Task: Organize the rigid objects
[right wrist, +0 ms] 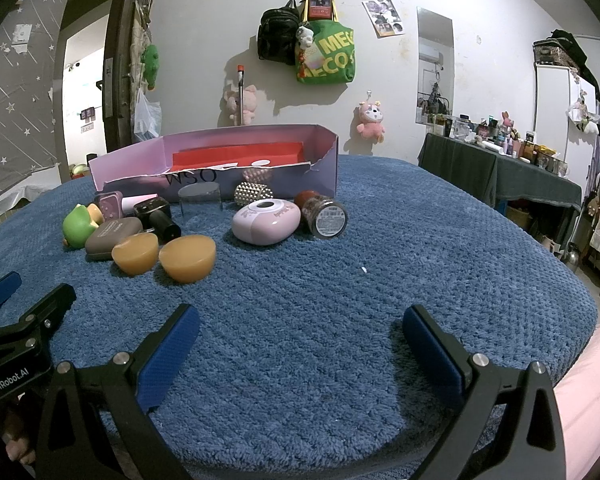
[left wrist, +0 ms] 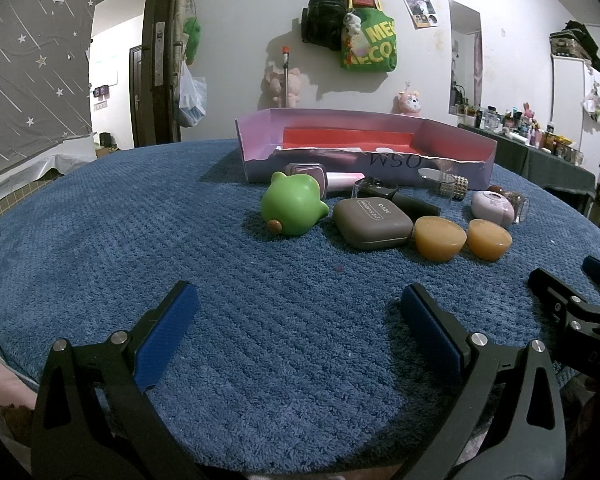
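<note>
Clutter in front of the box (left wrist: 452, 170) hides much of itself: in the left view the green toy (left wrist: 292, 208) covers most of a mauve bottle (left wrist: 305, 169) and the end of a pink tube (left wrist: 342, 181), and the brown case (left wrist: 373, 222) hides the foot of a black bottle (left wrist: 414, 203). A clear cup (left wrist: 436, 184) is hard to make out against the box wall. What lies inside the box is mostly cut off by its torn front edge; only a red insert and pale scraps show.

Readable writing: "WSO" upside down on the box front, "OAOU" on the brown case, "GenRobot.AI" on the left tool's body in the right view, and "ME" and "ECO" on a green bag (right wrist: 328, 56) on the wall. The label on the jar (right wrist: 327, 218) is too small to read, as is the print on the pale pink case (right wrist: 266, 220).

Two orange halves (right wrist: 164, 256) lie side by side nearest the tools, dome down. A studded cylinder (right wrist: 253, 194) stands by the box. All of it rests on the blue mat (right wrist: 300, 320), in front of the box.

The left gripper (left wrist: 300, 332) and the right gripper (right wrist: 300, 344) both hang low over bare mat, fingers wide apart, gripping nothing, well short of the objects.
</note>
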### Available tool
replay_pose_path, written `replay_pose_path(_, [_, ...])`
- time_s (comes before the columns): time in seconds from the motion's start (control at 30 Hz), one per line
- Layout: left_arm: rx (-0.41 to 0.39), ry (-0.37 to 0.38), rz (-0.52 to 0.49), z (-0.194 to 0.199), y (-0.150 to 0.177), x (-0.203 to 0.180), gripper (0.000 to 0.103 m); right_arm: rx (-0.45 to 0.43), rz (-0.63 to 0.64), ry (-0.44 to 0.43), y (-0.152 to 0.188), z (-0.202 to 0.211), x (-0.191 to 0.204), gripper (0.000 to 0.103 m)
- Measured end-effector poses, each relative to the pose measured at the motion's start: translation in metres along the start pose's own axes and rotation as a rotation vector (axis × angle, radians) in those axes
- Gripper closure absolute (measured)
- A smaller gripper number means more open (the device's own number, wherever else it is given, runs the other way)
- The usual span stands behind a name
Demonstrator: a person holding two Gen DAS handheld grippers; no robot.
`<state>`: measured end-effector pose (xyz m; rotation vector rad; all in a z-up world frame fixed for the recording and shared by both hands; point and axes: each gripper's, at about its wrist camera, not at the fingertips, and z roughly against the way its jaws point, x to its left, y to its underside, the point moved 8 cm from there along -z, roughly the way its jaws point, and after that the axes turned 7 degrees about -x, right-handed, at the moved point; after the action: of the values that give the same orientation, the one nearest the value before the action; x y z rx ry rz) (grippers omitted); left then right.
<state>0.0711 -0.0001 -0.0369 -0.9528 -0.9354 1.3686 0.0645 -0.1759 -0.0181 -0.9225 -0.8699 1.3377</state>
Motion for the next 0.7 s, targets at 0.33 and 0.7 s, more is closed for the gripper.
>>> replay_pose_path(0.33, [0.0,0.0,0.0,0.0,0.0,0.0,0.0,0.0,0.0,0.0,0.0001,0.0,0.0002,0.0])
replay_pose_path(0.7, [0.016,0.01,0.012,-0.0014,-0.004,0.0027,0.0,0.012,-0.037,-0.024,-0.0027,-0.0024,-0.0045,0.0])
